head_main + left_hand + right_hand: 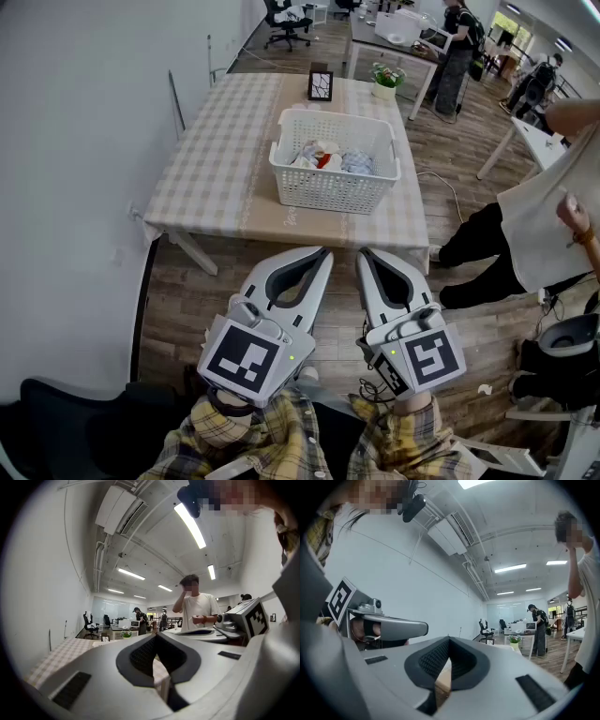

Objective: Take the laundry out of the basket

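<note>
Your left gripper (324, 251) has its jaws pressed together with nothing between them, and your right gripper (364, 253) is closed the same way, empty. You hold both side by side over the wooden floor (469, 337), just short of the table's (211, 178) near edge. The white basket (333, 192) stands toward the table's near right corner, the laundry (328, 157) heaped inside it. A picture frame (320, 85) and a potted plant (385, 80) sit at the far edge

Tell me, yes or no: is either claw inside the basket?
No: in the head view the left claw and right claw hang short of the table, while the basket stands on it.
</note>
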The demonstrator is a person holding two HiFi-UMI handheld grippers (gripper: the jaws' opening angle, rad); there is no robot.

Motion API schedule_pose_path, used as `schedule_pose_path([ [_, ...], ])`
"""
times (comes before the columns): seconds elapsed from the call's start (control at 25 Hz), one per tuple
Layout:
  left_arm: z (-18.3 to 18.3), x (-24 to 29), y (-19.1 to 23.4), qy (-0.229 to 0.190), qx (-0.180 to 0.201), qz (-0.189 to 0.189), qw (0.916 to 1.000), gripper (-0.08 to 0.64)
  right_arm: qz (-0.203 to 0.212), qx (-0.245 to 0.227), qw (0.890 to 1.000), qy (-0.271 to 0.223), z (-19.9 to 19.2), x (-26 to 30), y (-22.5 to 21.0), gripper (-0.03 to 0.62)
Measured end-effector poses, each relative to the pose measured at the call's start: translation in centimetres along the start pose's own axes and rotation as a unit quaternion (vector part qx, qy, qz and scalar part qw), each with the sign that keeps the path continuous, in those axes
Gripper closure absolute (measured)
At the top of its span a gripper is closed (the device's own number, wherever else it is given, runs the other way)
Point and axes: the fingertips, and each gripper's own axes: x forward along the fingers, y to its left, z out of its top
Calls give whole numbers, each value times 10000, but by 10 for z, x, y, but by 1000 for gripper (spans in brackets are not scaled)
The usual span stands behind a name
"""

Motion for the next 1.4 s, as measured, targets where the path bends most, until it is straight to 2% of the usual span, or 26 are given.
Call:
schedule_pose_path([
  [0.64, -9, 11, -6, 53, -35, 129, 9999, 541, 11, -11, 10000, 24, -9, -8, -15, 595],
  [0.8, -6, 21, -1, -113, 168, 105, 9997, 541, -3, 1, 10000, 56, -11, -7, -23, 595],
  [0.96, -13, 31, 4, 86, 9, 78, 9999, 541, -36, -13, 10000, 56, -14, 1, -33, 595],
  [1.16, -23, 45, 16, 77, -24, 42, 10000, 541, -76, -36, 9999, 81, -25, 16, -41, 595],
  [1.4, -16, 71, 56, 37, -87, 39, 9999, 541, -149, -101, 9997, 155, -20, 57, -59, 595],
])
